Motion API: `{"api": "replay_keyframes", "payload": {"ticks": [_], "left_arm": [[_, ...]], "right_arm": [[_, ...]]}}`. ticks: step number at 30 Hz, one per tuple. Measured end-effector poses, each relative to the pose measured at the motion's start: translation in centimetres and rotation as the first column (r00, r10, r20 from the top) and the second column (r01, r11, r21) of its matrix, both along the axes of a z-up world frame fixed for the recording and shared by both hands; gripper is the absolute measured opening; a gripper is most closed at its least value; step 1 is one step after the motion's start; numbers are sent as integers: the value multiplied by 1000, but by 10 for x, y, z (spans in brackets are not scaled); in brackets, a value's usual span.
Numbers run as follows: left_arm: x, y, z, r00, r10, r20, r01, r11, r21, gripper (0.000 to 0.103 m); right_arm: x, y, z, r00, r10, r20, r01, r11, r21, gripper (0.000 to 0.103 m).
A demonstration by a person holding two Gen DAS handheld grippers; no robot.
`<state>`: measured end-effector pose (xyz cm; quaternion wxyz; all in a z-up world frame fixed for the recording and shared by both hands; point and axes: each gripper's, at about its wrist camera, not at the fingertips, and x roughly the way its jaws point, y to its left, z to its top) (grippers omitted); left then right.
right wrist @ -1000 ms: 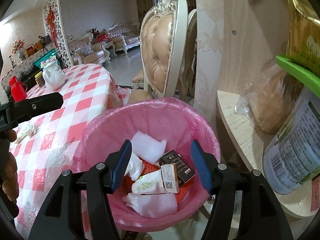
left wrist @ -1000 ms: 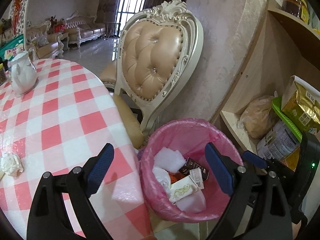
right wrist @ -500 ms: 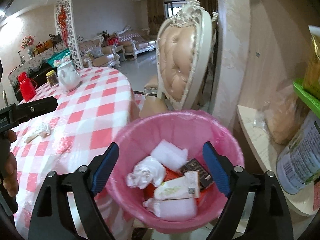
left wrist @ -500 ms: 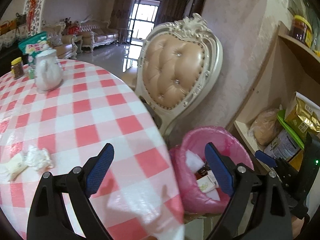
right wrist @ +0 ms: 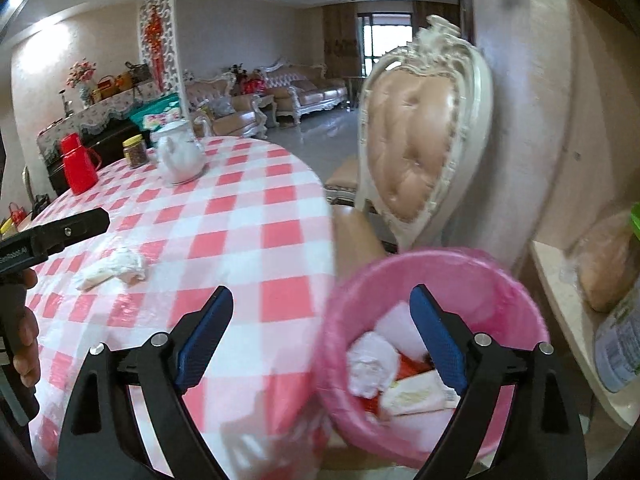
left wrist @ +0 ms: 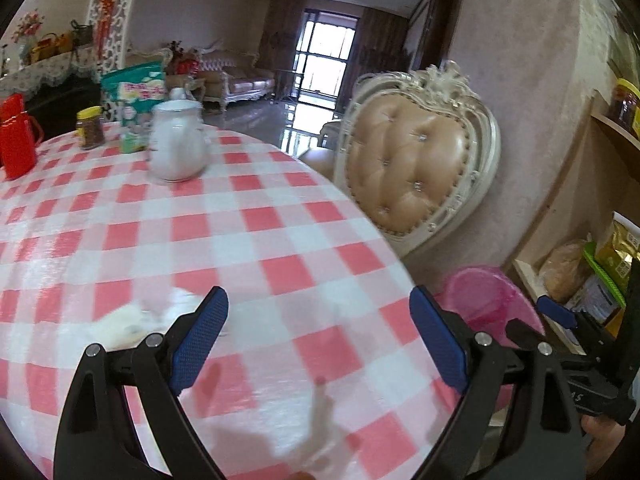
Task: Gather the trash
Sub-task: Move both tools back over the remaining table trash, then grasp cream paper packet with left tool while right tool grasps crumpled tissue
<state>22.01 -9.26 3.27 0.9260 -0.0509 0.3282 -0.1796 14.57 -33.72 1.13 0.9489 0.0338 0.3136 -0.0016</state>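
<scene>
A crumpled white tissue wad (right wrist: 114, 267) lies on the red-and-white checked table (right wrist: 240, 216); it also shows blurred in the left wrist view (left wrist: 132, 318), just left of my left fingertips. My left gripper (left wrist: 318, 336) is open and empty over the table's near edge. My right gripper (right wrist: 320, 334) is open and empty, straddling the table edge and the pink-lined trash bin (right wrist: 520, 320). The bin (left wrist: 488, 300) holds several wrappers and tissues (right wrist: 374, 364).
A white teapot (left wrist: 176, 146), a red jug (left wrist: 16, 136), a jar (left wrist: 90, 128) and a green packet (left wrist: 134, 92) stand at the table's far side. A padded chair (left wrist: 412, 172) stands beyond the bin. Wooden shelves with food packs (left wrist: 580, 272) are on the right.
Both grippers have swung left from over the bin toward the table. The left now faces the tabletop and the tissue wad; the bin has slid to the right in both views.
</scene>
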Motion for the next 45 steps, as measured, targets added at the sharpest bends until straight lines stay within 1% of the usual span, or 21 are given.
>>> {"api": "replay_keyframes", "payload": {"ticks": [9,12,18,23,27,28,30,33,35,38,41,45], "left_arm": [[10,73,-11,997,77,1,-77,997,33,89],[15,96,-17,995,95,-3,-95,994,54,89],[25,131,-26,995,99,-8,-98,992,79,89],[32,160,-33,996,85,-14,-83,992,94,88],[37,171,-44,998,51,-33,-48,994,100,88],[38,172,-47,998,53,-40,-48,993,105,86],[41,178,-57,997,54,-63,-46,992,116,76],[44,179,-65,996,51,-75,-40,988,148,75],[44,176,-68,996,31,-80,-18,988,153,75],[48,171,-75,995,14,-102,4,985,172,71],[52,167,-84,992,15,-125,10,981,196,68],[56,160,-92,990,4,-142,28,975,220,68]], "right_arm": [[22,66,2,997,75,19,-75,997,7,85],[31,91,1,995,102,21,-102,995,14,85],[50,137,-1,986,167,12,-168,986,8,85],[69,165,-12,980,198,-10,-198,980,1,85],[84,175,-17,980,199,-24,-199,980,7,85],[87,177,-18,979,203,-26,-203,979,10,85],[96,182,-19,979,202,-27,-201,979,10,85],[108,190,-21,979,204,-25,-203,979,14,85],[116,193,-24,977,212,-31,-211,977,29,85],[123,195,-27,979,202,-29,-202,979,29,85],[129,193,-30,980,194,-31,-193,980,49,85],[133,194,-34,979,200,-36,-199,979,46,85]]}}
